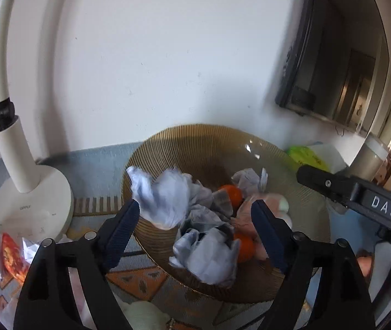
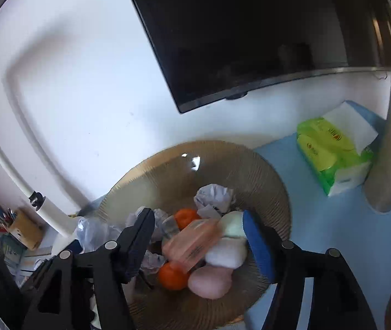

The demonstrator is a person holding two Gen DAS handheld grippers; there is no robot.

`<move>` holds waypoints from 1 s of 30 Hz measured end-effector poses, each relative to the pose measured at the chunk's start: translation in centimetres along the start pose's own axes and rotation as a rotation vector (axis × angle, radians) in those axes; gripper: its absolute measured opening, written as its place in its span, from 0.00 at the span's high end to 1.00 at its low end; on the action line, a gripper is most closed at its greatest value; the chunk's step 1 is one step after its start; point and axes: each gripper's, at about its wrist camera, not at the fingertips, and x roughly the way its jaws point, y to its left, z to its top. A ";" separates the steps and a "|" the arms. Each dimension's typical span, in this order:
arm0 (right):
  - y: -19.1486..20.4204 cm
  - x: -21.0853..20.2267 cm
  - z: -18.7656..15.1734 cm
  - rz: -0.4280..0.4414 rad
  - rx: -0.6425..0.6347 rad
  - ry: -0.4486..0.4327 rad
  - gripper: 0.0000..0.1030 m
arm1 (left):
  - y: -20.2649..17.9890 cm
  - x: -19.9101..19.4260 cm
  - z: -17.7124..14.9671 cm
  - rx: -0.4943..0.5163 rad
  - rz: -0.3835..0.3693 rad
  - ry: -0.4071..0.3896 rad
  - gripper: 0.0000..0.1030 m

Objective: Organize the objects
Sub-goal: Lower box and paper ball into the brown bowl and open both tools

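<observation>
Crumpled paper fills much of the left wrist view: one white wad (image 1: 162, 199) lies just beside the tip of the left gripper (image 1: 197, 217), whose jaws stand wide apart with nothing between them, and another wad (image 1: 209, 258) sits lower in the ribbed amber bowl (image 1: 195, 140). Two oranges (image 1: 232, 194) show among the paper, one near the middle and one lower down, and a pinkish item next to them is blurred. To the left stands a white desk lamp (image 1: 30, 209) on a patterned cloth (image 1: 140, 277), with more crumpled paper and a red wrapper (image 1: 12, 255) at its base. A black bar marked DAS, part of the right gripper, crosses in from the right edge. From the right wrist view, the right gripper (image 2: 198, 231) hangs over the same bowl (image 2: 264, 176), its fingers spread wide and gripping nothing. Between them lie a pale orange plastic bottle (image 2: 192, 243), blurred, two oranges (image 2: 186, 217), a white soft lump (image 2: 227, 253) and a pink one (image 2: 209, 282). A green tissue pack (image 2: 330, 154) rests well apart on the blue surface, below a dark screen (image 2: 250, 35).
</observation>
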 end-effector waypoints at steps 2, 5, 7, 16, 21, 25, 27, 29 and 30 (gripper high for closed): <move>-0.1 -0.4 0.0 -0.009 -0.002 -0.022 0.37 | 0.6 -0.2 0.1 -0.031 -0.032 -0.003 0.20; -0.4 -0.6 -0.1 -0.033 -0.003 -0.042 0.37 | 1.4 -0.3 0.1 -0.058 -0.036 -0.008 0.20; -0.4 -0.6 -0.3 -0.048 -0.013 -0.052 0.37 | 1.7 -0.6 0.2 -0.066 -0.040 -0.022 0.20; 1.5 -4.7 -0.4 -0.007 -0.049 -0.102 0.37 | 2.2 -10.2 1.8 -0.069 -0.011 -0.159 0.20; 4.0 -9.3 -3.8 0.052 -0.071 -0.037 0.32 | 5.1 -17.6 -1.5 -0.088 0.054 -0.149 0.18; 5.0 -10.5 -9.6 0.078 -0.114 0.050 0.32 | 9.8 -20.9 -7.6 -0.119 0.189 -0.098 0.04; 5.4 -10.1 -12.9 0.039 -0.149 0.080 0.32 | 12.9 -21.0 -11.4 -0.177 0.270 -0.064 0.04; 6.1 -9.6 -15.4 -0.006 -0.190 0.094 0.32 | 15.2 -21.1 -14.3 -0.226 0.359 -0.070 0.05; 6.5 -9.3 -16.5 -0.024 -0.213 0.090 0.32 | 16.1 -21.2 -15.4 -0.249 0.396 -0.079 0.05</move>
